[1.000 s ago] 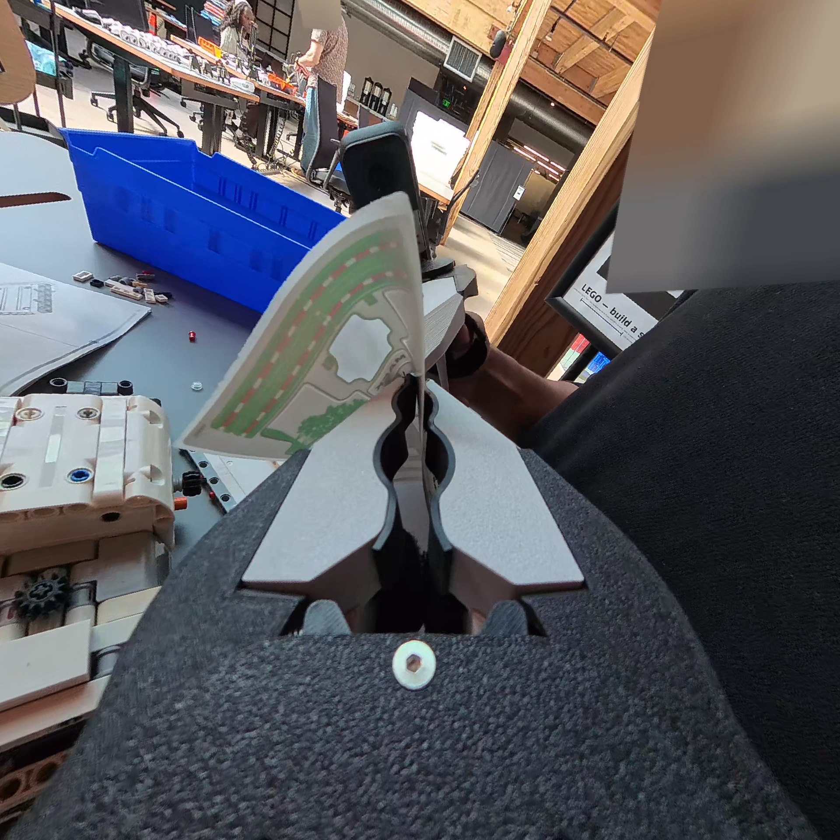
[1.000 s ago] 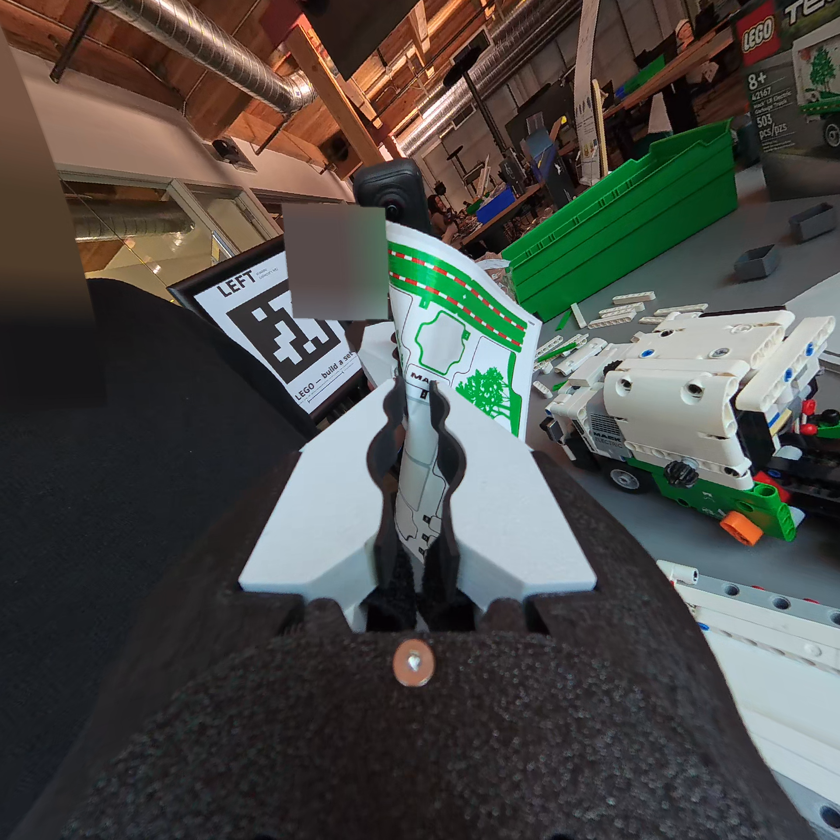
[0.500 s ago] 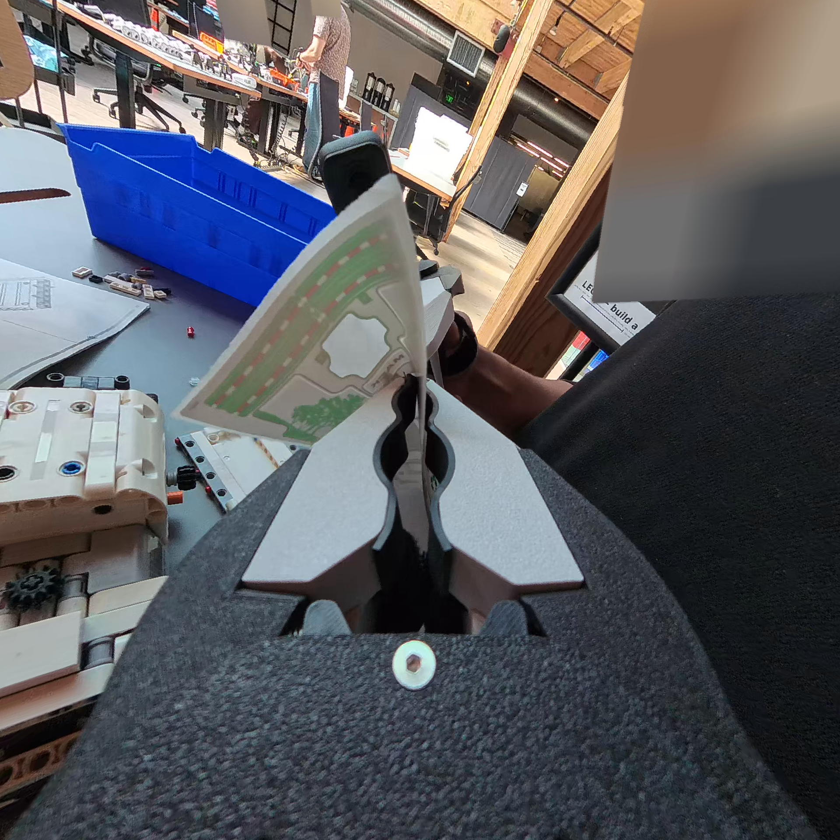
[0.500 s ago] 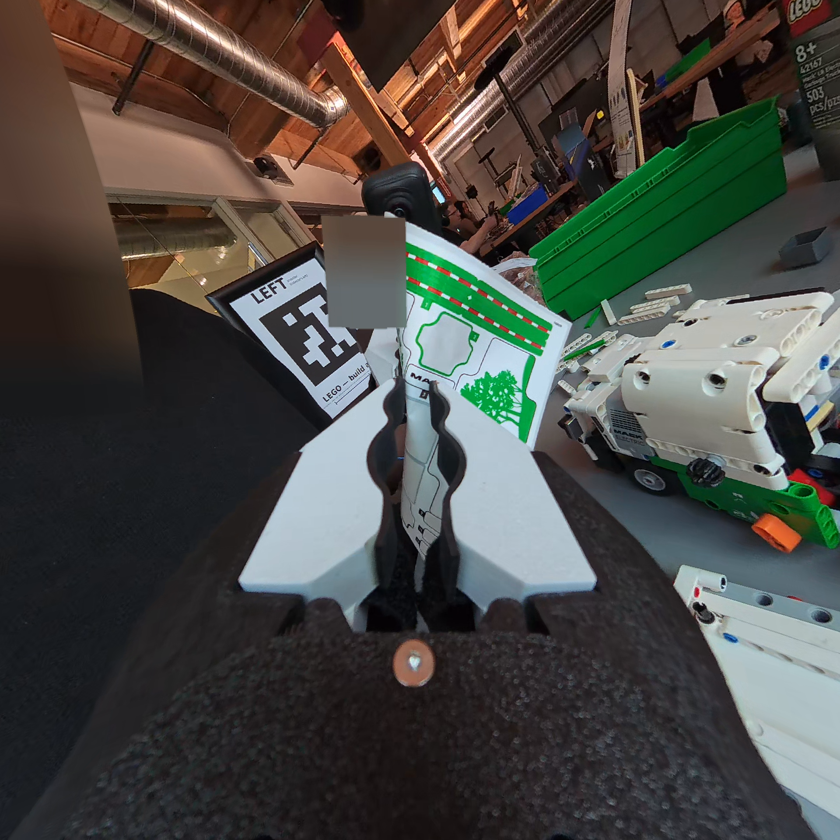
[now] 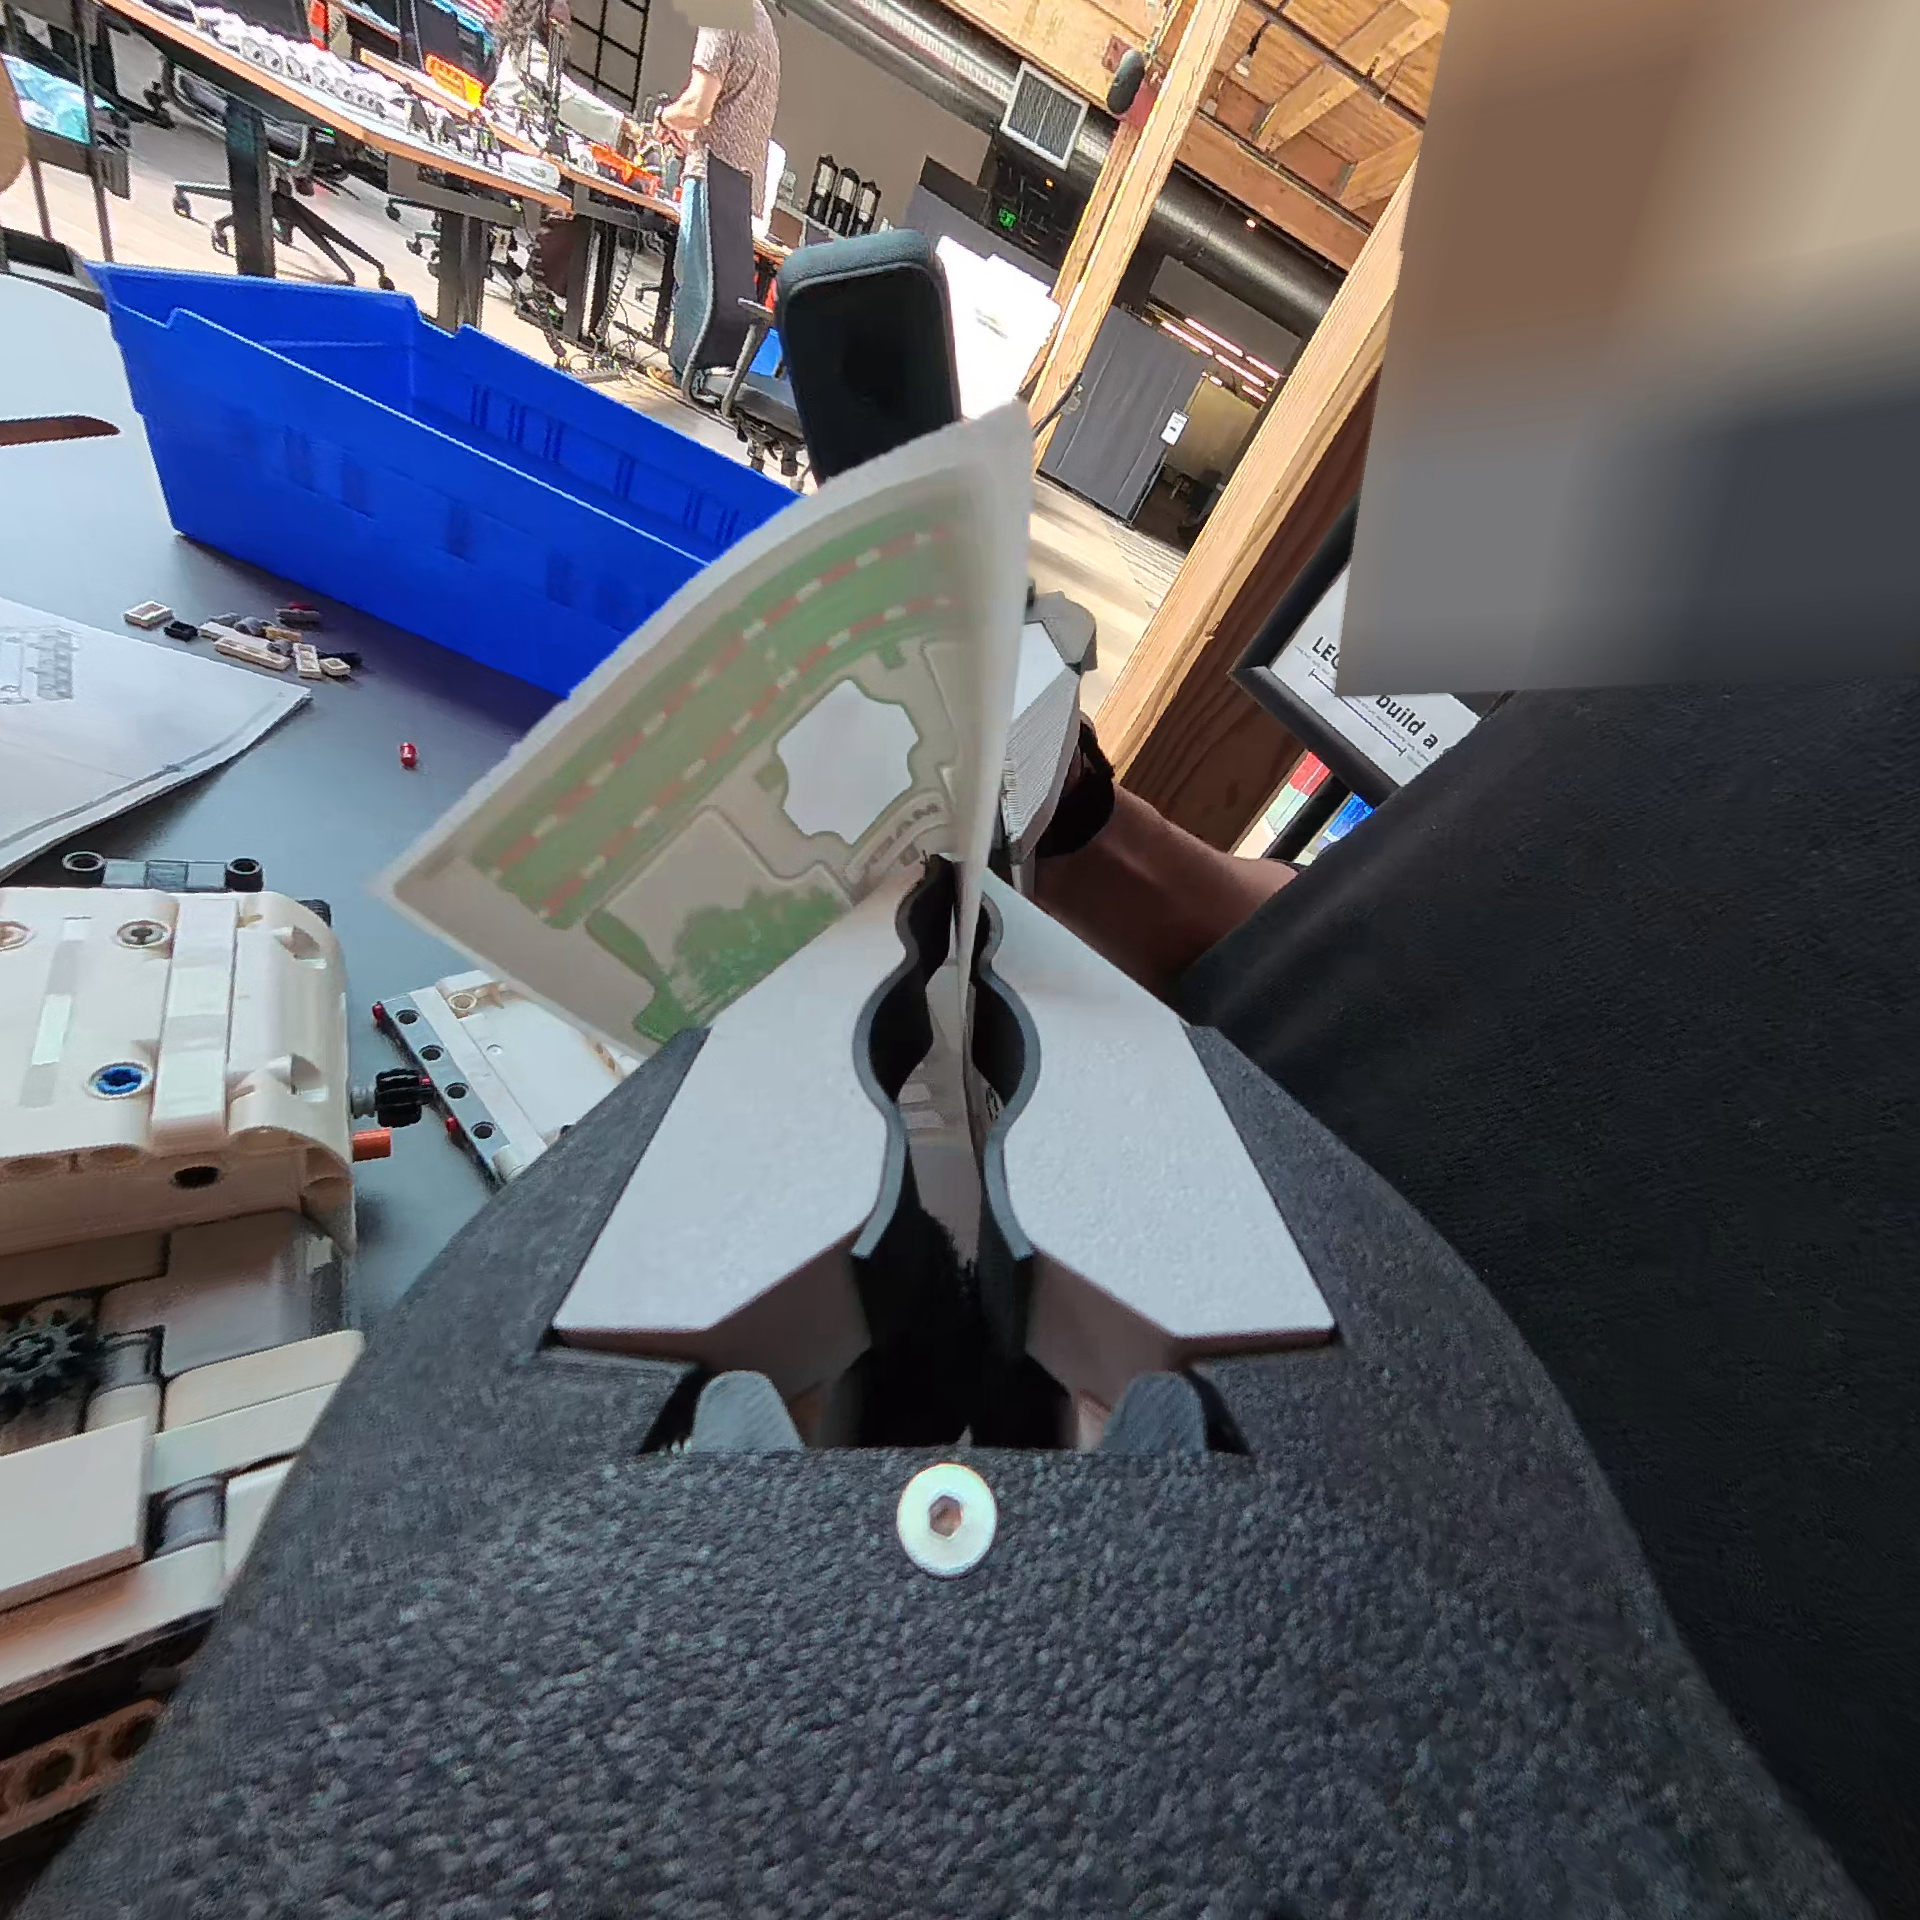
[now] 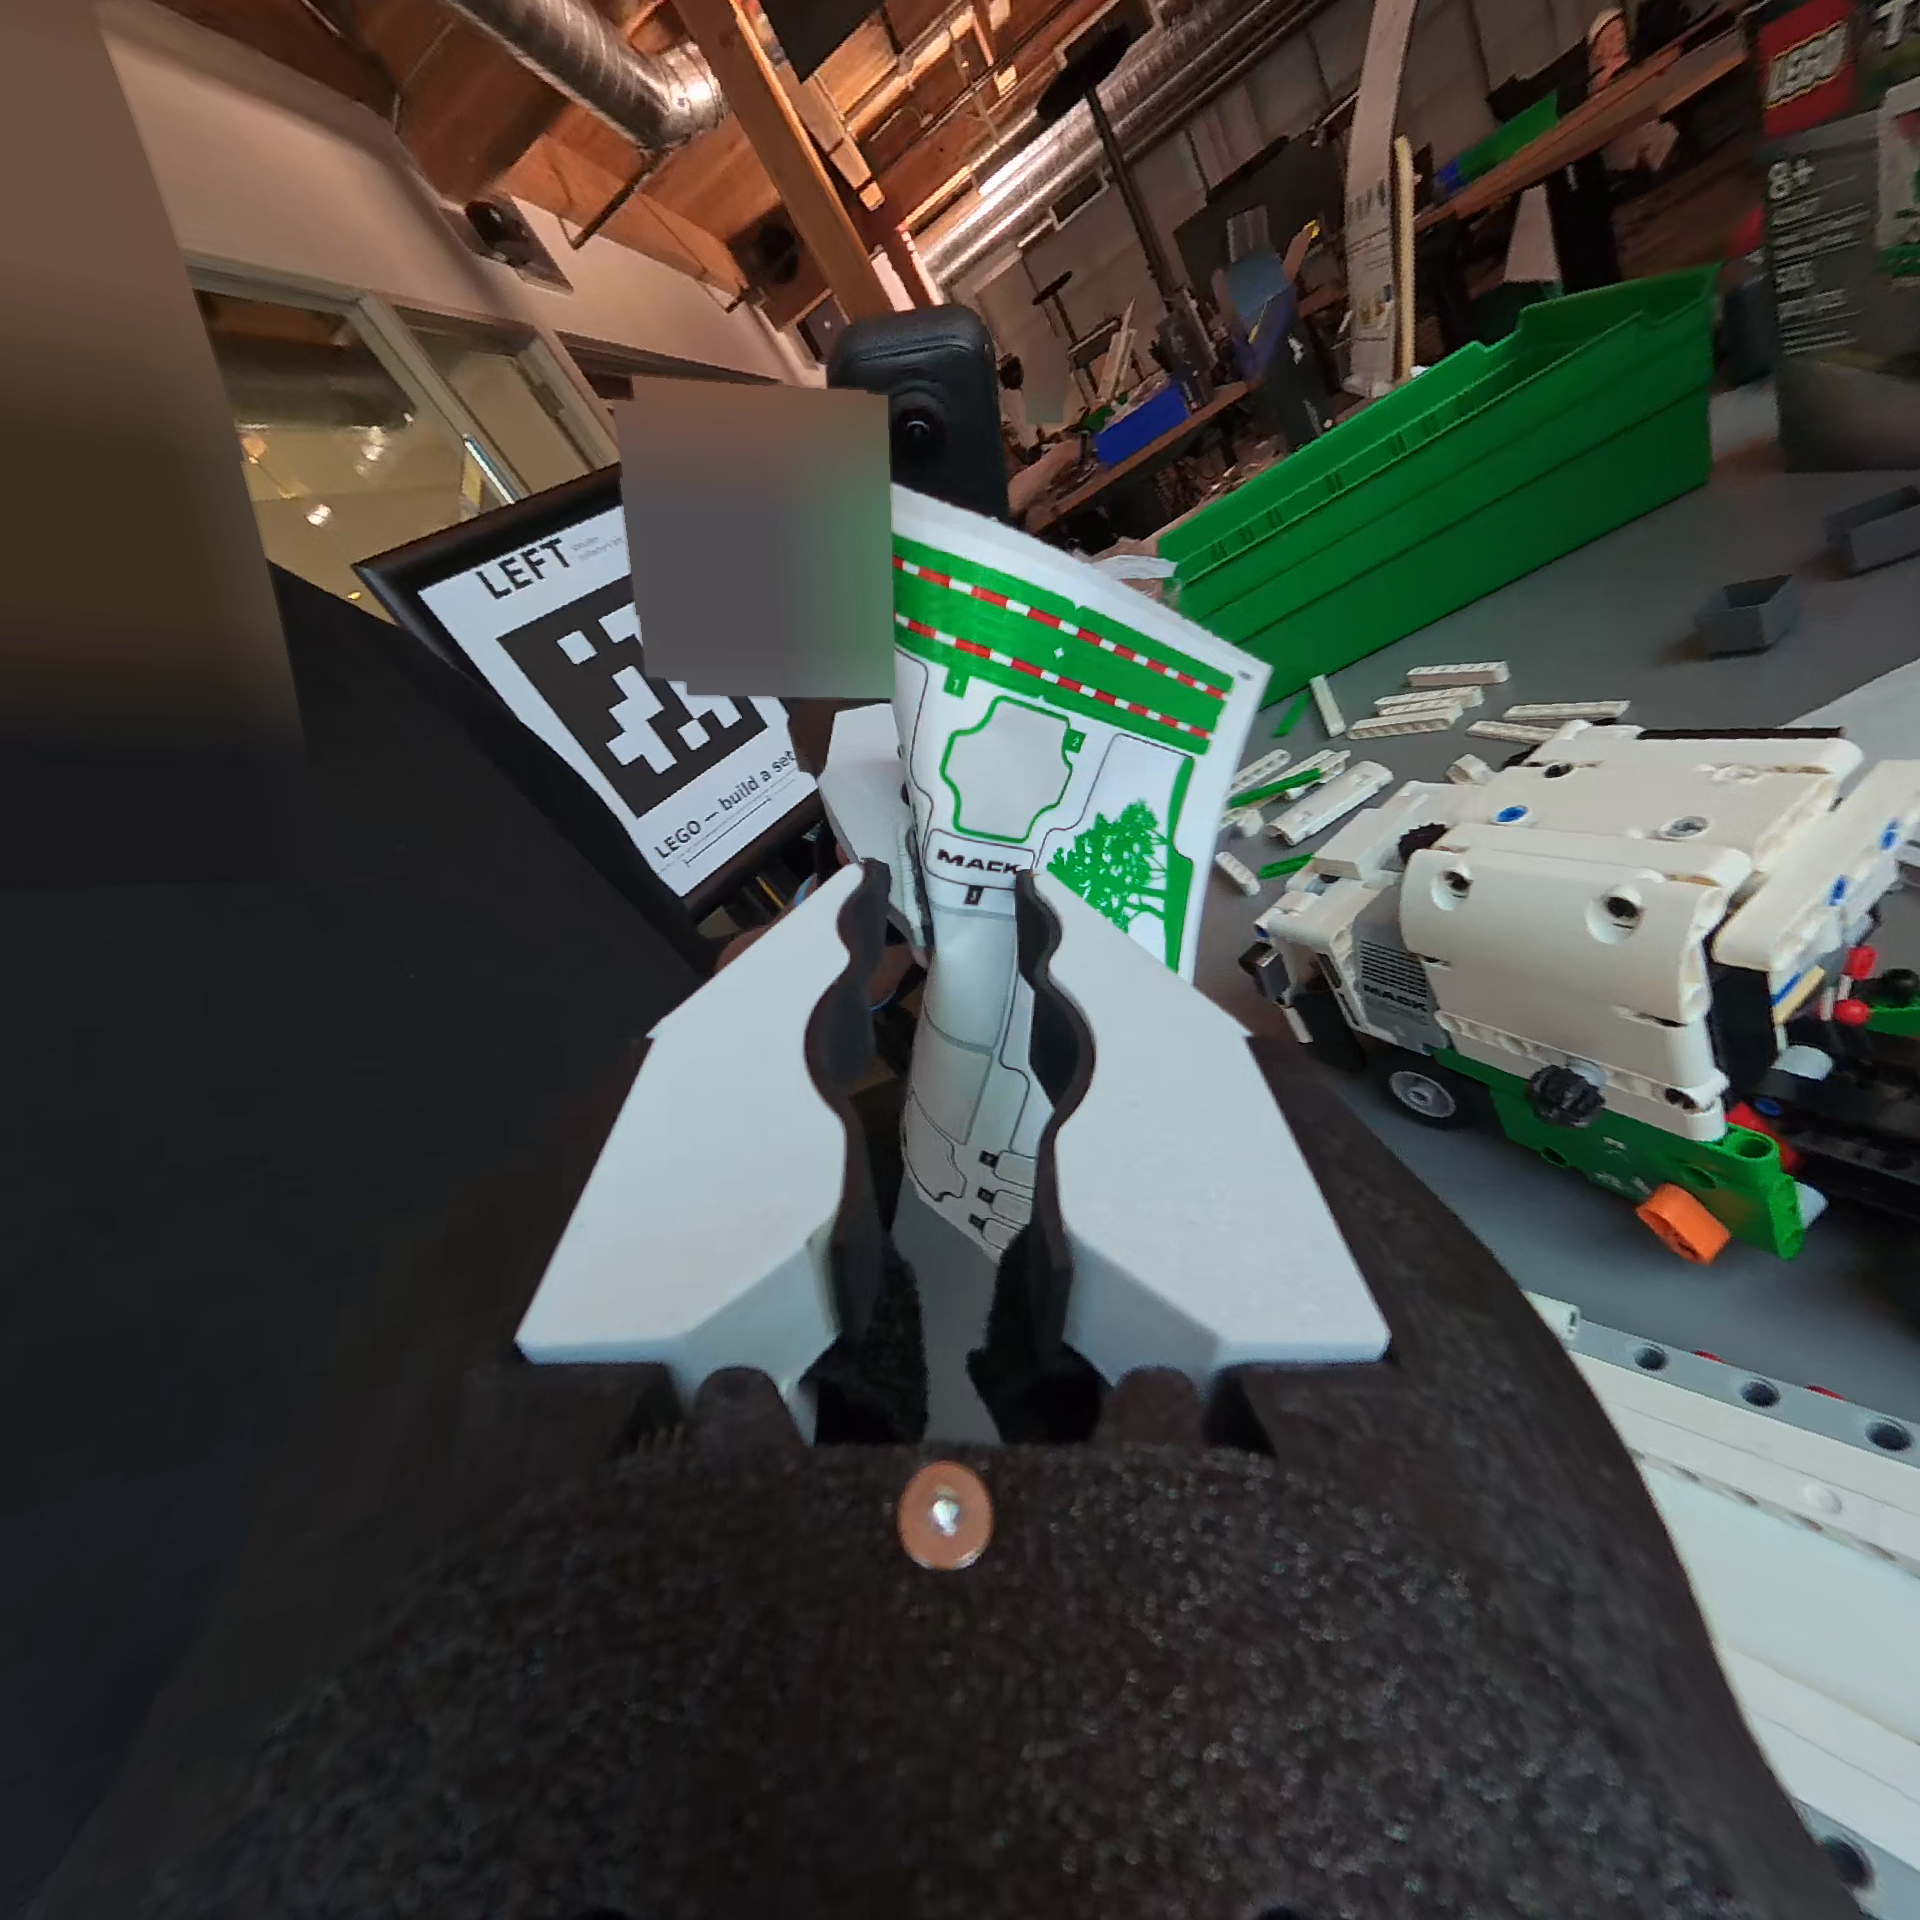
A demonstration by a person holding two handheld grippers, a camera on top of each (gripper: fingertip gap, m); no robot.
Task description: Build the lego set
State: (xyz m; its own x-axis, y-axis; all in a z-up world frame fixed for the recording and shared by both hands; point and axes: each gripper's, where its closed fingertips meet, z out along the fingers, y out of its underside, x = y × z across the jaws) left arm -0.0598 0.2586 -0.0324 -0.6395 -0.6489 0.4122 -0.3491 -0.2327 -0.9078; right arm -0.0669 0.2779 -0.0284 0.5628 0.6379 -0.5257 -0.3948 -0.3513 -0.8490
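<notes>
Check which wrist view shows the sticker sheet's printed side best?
Right wrist view: the sticker sheet faces it, green print crisp. Left wrist view shows only its back, the print faint through the paper.

Blue bin (image 5: 436, 457), green bin (image 6: 1455, 499)

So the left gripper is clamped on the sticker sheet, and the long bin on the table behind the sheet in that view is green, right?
Not quite. The left gripper is shut on the sticker sheet, but the bin behind it in the left wrist view is blue. The green bin shows only in the right wrist view, beyond the white and green brick truck.
</notes>
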